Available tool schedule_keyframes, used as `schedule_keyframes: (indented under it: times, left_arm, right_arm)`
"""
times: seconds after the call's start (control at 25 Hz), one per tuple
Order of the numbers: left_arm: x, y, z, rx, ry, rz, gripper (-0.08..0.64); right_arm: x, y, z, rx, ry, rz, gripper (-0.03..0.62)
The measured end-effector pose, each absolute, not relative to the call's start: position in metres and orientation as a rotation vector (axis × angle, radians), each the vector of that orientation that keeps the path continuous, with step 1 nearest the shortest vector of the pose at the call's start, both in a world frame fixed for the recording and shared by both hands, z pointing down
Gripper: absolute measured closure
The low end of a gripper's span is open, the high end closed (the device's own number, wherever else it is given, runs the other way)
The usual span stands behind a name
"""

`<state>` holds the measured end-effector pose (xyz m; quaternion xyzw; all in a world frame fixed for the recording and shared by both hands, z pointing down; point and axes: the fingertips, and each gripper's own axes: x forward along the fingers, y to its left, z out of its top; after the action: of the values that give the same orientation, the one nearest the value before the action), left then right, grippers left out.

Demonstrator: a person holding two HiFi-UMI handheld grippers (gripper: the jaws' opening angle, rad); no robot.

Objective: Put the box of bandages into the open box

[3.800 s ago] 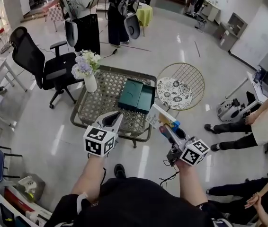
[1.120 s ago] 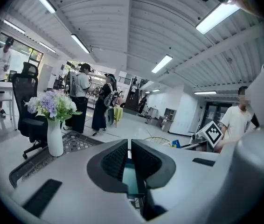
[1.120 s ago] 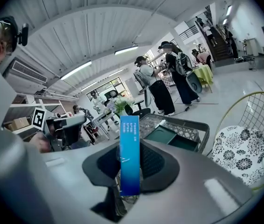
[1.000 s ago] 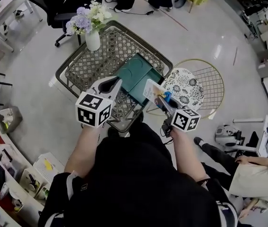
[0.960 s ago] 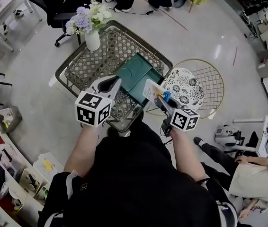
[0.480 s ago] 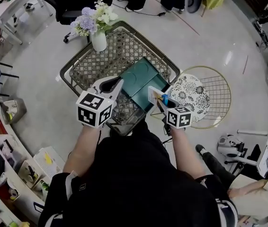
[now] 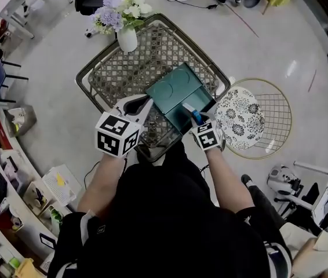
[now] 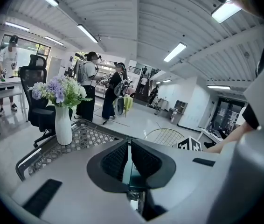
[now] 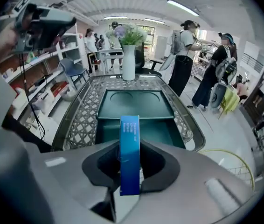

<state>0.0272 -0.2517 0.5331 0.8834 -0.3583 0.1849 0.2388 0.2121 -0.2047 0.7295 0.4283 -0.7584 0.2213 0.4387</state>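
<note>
My right gripper (image 7: 193,118) holds the blue box of bandages (image 9: 129,153) upright between its pads, and its jaws are opening. It hovers over the near half of the open dark green box (image 7: 175,91), which lies on the lattice table (image 7: 88,74). In the right gripper view the green tray (image 9: 155,129) lies straight ahead below the bandage box, with the lid (image 9: 134,104) flat behind it. My left gripper (image 7: 138,104) sits over the table's near edge, left of the green box, with its jaws together on nothing (image 8: 128,160).
A white vase of flowers (image 7: 127,39) stands at the table's far corner. A round wire stool with a patterned cushion (image 7: 239,117) is right of the table. Shelves with clutter (image 7: 13,184) line the left side. People stand far off (image 8: 87,90).
My right gripper has carried the bandage box left and forward, from beside the stool to over the open green box. The left gripper has barely moved.
</note>
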Motion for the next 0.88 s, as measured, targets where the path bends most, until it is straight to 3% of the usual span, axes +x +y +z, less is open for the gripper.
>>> schedule_keyframes:
  times: [0.32, 0.88]
  left_arm:
    - [0.020, -0.253, 0.540, 2.395, -0.985, 0.509, 0.532]
    - [0.002, -0.253, 0.540, 2.371, -1.013, 0.445, 0.532]
  right_arm:
    - [0.161, -0.187, 0.757, 0.873, -1.853, 0.410, 0.482]
    - [0.144, -0.160, 0.738, 0.813, -1.956, 0.600, 0.436]
